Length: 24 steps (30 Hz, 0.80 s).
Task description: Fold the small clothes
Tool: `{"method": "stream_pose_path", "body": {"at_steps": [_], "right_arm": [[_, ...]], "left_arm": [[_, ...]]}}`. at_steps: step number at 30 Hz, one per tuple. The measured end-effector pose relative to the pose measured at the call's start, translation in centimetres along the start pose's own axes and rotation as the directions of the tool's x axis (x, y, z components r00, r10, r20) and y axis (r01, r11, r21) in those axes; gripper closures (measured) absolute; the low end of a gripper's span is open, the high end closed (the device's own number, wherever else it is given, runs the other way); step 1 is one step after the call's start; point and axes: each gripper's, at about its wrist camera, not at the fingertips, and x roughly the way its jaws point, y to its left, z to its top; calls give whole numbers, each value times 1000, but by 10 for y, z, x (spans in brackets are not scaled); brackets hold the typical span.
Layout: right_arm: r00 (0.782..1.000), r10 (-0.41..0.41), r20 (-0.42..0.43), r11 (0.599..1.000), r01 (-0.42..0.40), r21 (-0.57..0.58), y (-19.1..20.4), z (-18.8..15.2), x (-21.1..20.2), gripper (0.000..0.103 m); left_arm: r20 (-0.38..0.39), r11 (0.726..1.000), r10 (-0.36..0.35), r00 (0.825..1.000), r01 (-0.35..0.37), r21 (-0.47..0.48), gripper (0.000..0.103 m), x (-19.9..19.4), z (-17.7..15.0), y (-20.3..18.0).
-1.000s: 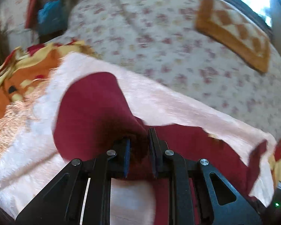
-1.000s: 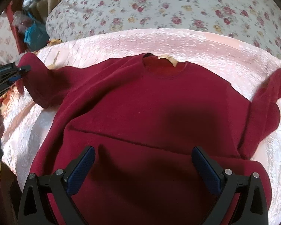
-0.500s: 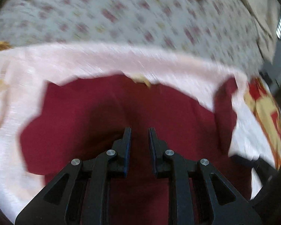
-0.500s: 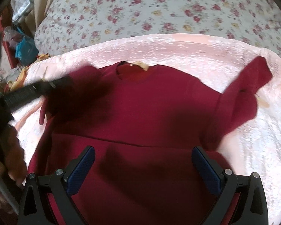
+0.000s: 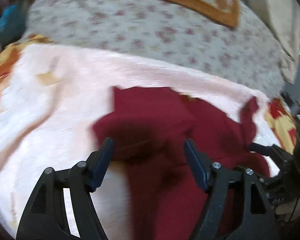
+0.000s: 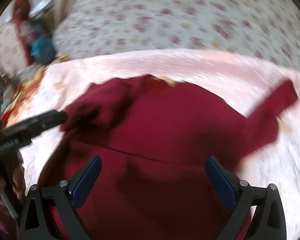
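A dark red sweater (image 6: 180, 130) lies front up on a pink blanket (image 6: 190, 64). Its left sleeve (image 6: 102, 108) is folded in over the chest, and the other sleeve (image 6: 280, 102) stretches out to the right. My left gripper (image 5: 148, 142) hovers over the folded sleeve (image 5: 142, 116). Its jaws are opening, the cloth lies below them, and the pads press on nothing. One of its black fingers (image 6: 40, 124) shows at the left of the right wrist view. My right gripper (image 6: 153, 159) stands open above the sweater's lower half.
The pink blanket (image 5: 70, 76) lies on a floral bedsheet (image 6: 170, 20), with an orange checked mat (image 5: 200, 2) at the far side. Blue and red clutter (image 6: 42, 48) sits off the bed at the left. A person's hand (image 6: 2, 180) holds the left gripper.
The left gripper carried the sleeve from the far left in over the sweater's chest, then let it go and spread its jaws. The right gripper stayed open.
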Motion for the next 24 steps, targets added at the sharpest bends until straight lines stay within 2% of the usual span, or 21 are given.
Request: {"method": "stream_pose_path", "body": {"at_steps": [3, 7, 11, 15, 17, 20, 21, 22, 24], "right_arm": [[1000, 9, 2, 986, -9, -165, 43, 7, 14, 1], [998, -18, 53, 916, 38, -399, 99, 17, 30, 1], [998, 13, 60, 852, 20, -522, 131, 25, 48, 1], [999, -18, 43, 809, 40, -587, 152, 32, 81, 6], [998, -47, 29, 806, 56, -589, 154, 36, 99, 17], [998, -64, 1, 820, 53, -571, 151, 43, 125, 23], [998, -64, -10, 825, 47, -563, 150, 45, 131, 38], [998, -53, -22, 840, 32, -542, 146, 47, 134, 59], [999, 24, -41, 899, -39, -436, 130, 58, 129, 69]], "left_arm": [[-21, 994, 93, 995, -94, -49, 31, -1, -10, 31], [-70, 982, 151, 986, -158, -108, 31, 8, -24, 62], [-75, 963, 177, 981, -189, -194, 31, 12, -31, 84], [-76, 945, 162, 984, -177, -275, 31, 12, -35, 103], [-81, 942, 157, 984, -174, -286, 31, 12, -36, 107], [-90, 942, 161, 983, -181, -283, 31, 15, -34, 106], [-93, 943, 161, 983, -181, -281, 31, 15, -34, 105], [-94, 944, 160, 983, -180, -278, 31, 15, -33, 105], [-86, 945, 161, 983, -179, -275, 31, 16, -31, 102]]}}
